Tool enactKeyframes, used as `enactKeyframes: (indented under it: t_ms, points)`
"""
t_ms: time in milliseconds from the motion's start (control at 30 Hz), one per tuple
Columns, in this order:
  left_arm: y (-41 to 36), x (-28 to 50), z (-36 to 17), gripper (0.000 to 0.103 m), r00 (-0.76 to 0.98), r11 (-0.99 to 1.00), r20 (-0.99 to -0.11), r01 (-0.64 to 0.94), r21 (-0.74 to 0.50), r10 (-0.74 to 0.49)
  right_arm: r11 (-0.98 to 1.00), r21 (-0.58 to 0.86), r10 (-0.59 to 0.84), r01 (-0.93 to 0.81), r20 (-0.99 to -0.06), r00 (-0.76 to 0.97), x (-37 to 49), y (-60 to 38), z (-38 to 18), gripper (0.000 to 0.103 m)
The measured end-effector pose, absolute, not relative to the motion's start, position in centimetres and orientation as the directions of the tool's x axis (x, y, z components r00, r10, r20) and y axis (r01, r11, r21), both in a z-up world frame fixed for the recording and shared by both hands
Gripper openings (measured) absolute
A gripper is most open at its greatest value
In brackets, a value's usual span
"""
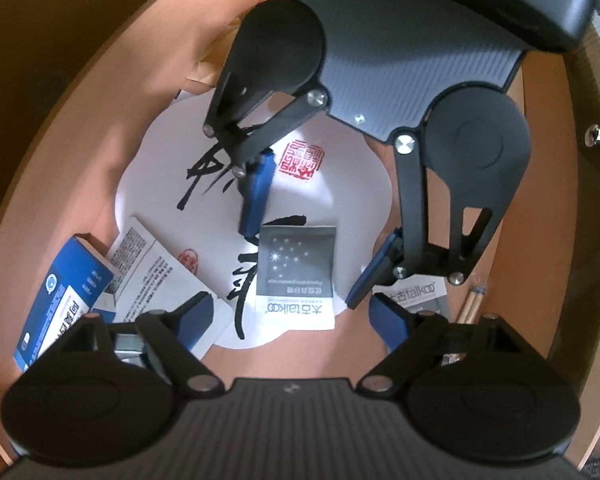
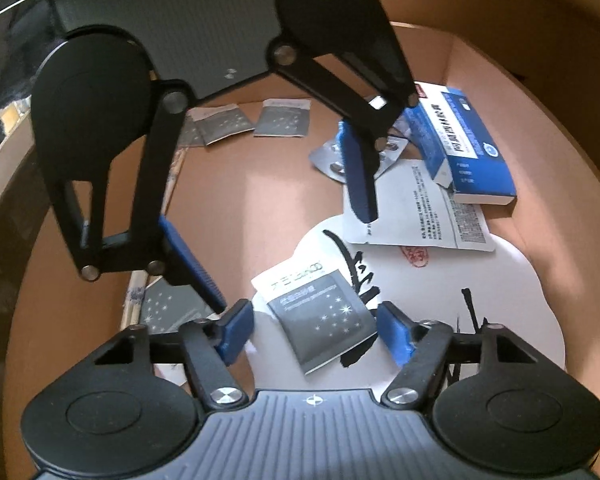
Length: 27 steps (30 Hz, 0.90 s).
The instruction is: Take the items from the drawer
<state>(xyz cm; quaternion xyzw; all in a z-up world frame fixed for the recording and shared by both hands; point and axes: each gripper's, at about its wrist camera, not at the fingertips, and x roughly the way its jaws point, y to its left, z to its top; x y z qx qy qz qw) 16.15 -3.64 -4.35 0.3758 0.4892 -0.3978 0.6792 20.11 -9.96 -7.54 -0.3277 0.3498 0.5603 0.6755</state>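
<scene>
Hand-held grippers, left [image 1: 290, 316] and right [image 2: 314, 330], hang released over the drawer [image 2: 268, 208], bracketing one grey sachet [image 2: 324, 316] for picking.

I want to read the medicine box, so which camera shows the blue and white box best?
The right wrist view: the blue and white box lies whole, its printed top facing the camera. The left wrist view shows it at the edge, partly hidden by the left gripper.

Strong fisheye bending curves the drawer walls [image 1: 112, 92] in both views. The left view is brighter, with a glare patch on the white paper [image 1: 340, 168] at centre. The right view's edges fall dim and soft.
</scene>
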Motion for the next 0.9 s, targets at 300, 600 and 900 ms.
enactKeyframes:
  t_ms: [300, 600, 900]
  points:
    - [-3.9, 16.4, -4.5, 0.088, 0.193, 0.393, -0.967, 0.912, 0.115, -0.164, 0.094, -0.093, 0.501, -0.991, -0.856, 0.128, 18.7, -9.7, -7.1, 0.026]
    - [-4.3, 16.4, -4.8, 0.088, 0.182, 0.376, -0.971, 0.92, 0.112, -0.156, 0.093, -0.043, 0.523, -0.995, -0.848, 0.085, 18.5, -10.2, -6.2, 0.005]
    - [-4.7, 16.7, -4.4, 0.088, 0.186, 0.369, -0.967, 0.923, 0.111, -0.174, 0.095, 0.002, 0.577, -0.995, -0.815, 0.054, 18.6, -11.0, -4.6, 0.003]
